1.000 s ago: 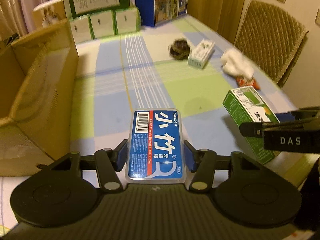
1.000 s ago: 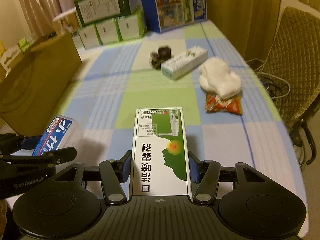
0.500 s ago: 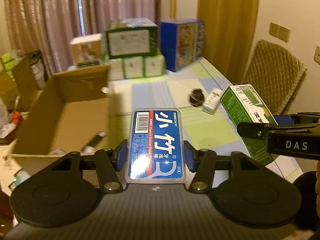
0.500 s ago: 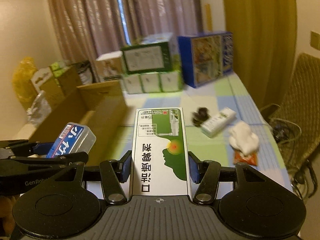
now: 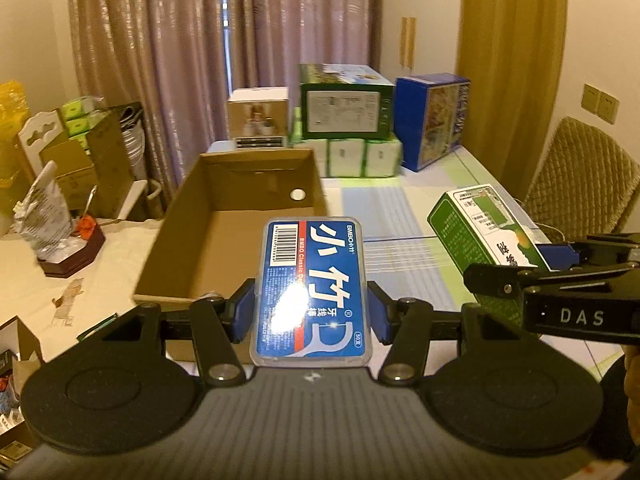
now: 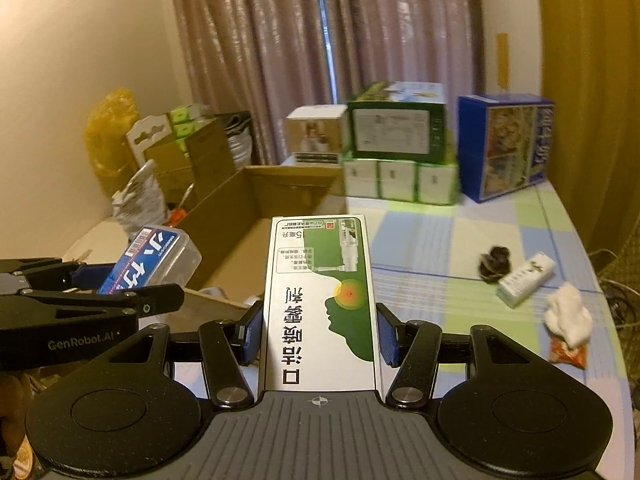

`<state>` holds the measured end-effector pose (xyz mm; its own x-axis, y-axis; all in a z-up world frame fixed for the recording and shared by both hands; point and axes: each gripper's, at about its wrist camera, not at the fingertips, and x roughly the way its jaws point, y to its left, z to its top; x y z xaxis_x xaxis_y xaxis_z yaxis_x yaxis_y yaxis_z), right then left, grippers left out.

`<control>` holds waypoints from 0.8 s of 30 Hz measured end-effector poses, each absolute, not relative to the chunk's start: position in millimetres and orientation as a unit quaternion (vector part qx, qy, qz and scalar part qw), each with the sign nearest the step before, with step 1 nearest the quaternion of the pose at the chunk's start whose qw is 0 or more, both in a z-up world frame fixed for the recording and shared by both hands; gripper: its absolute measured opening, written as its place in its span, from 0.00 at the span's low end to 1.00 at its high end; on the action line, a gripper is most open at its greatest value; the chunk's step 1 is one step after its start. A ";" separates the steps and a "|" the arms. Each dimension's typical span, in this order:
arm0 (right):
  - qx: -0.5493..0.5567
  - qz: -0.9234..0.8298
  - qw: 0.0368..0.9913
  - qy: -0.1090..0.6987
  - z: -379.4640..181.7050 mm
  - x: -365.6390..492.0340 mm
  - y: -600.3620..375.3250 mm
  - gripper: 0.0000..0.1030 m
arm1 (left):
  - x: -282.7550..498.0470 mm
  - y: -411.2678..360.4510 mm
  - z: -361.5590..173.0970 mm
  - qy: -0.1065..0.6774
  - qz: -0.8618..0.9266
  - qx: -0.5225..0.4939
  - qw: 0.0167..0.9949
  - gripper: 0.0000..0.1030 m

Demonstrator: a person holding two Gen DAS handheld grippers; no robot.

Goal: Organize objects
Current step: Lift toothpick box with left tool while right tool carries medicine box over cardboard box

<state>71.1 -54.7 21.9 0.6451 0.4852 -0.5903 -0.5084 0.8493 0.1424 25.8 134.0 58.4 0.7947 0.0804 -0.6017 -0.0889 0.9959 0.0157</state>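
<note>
The left gripper point(image 5: 311, 312) is clamped on a blue dental floss pick case point(image 5: 312, 290), its two blue pads pressing the long sides of the clear plastic case near its lower half, so the jaws stand only as far apart as the case is wide. The case is held label-up above the near end of an open cardboard box point(image 5: 240, 236), which sits on the checked tablecloth point(image 5: 384, 216). In the right wrist view the same case point(image 6: 154, 258) shows at the left, tilted, with the box point(image 6: 240, 232) beyond it. The right gripper point(image 6: 320, 334) is closed on a green and white medicine carton point(image 6: 320, 304), pads against both long sides, the carton pointing forward along the fingers with its printing upside down to the camera. From the left wrist view this carton point(image 5: 484, 228) appears off to the right, held up above the table, just beside the left gripper and apart from the box. Still lying on the cloth farther right are a dark round object point(image 6: 496, 266), a small white and green box point(image 6: 526, 280), a white crumpled cloth point(image 6: 568, 316) and an orange packet point(image 6: 566, 354) partly under that cloth. Stacked green and blue boxes point(image 6: 400, 148) stand at the far end of the table.
</note>
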 end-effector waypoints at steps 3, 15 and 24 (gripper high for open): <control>-0.026 0.285 0.903 0.320 20.9 74.7 -40.7 0.51 | 25.4 147.5 59.9 0.316 0.053 -0.008 0.947 0.50; -0.036 0.320 0.892 0.318 27.7 121.9 20.6 0.51 | 61.4 206.8 62.2 0.320 0.072 -0.005 0.945 0.50; -0.016 0.334 0.873 0.356 7.7 178.2 58.6 0.51 | 107.5 250.9 45.4 0.344 0.078 -0.018 0.936 0.50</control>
